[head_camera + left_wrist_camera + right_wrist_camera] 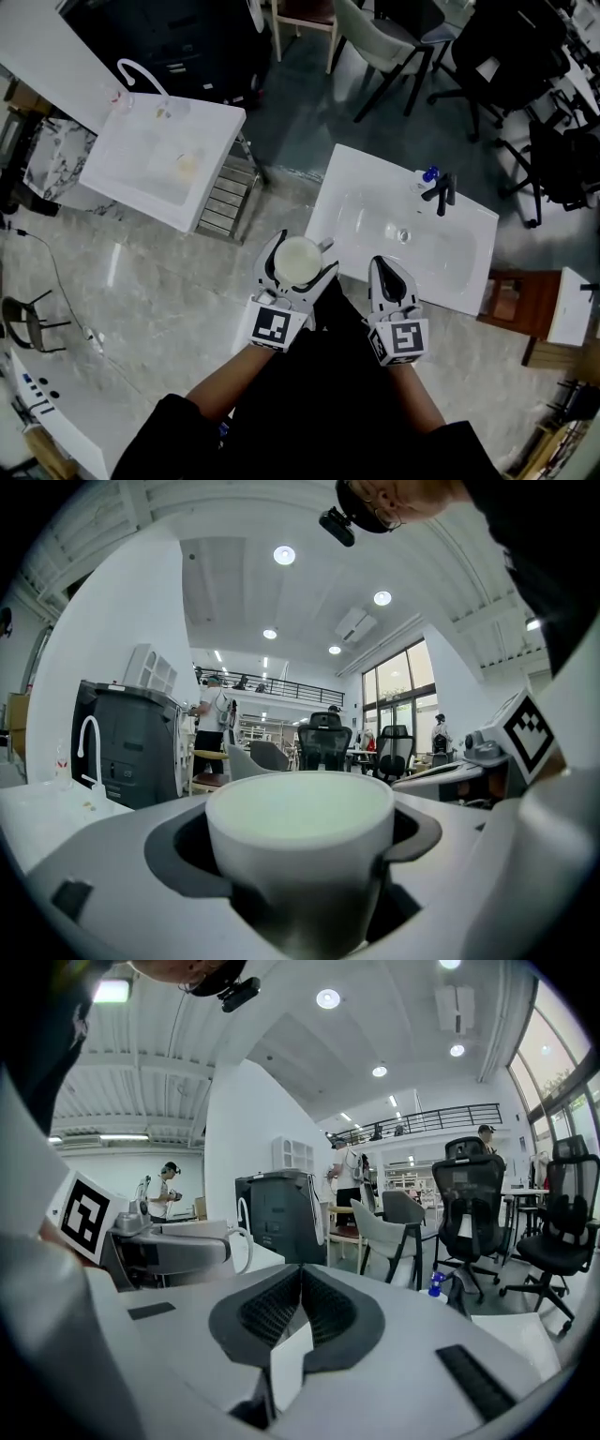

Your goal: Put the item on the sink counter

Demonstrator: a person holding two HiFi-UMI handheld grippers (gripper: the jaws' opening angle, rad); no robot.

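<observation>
I have the cup (298,260) grasped in my left hand-held gripper (302,255). Its two jaws stand wide apart and press on the cup's round wall from either side. The cup is white and stands upright, with its long axis vertical and its open mouth facing the ceiling. Its handle sticks out on the side toward the sink bench (349,186). From the left gripper view the cup (300,827) fills the space between the jaws, rim level, with the left hand-held gripper (300,860) pointing nearly flat across the room.

The cup is in the air, carried in front of me. In the head view it sits at the near left corner of the white sink bench, and I cannot tell whether it is over the bench or just short of it. A black faucet (441,192) stands at the bench's far side.

My right hand-held gripper (382,267) is clenched with nothing in it, the ribbed pads meeting (300,1283). It points slightly downward toward the basin. Both forearms reach forward side by side, the hand-held grippers near each other but apart.
</observation>
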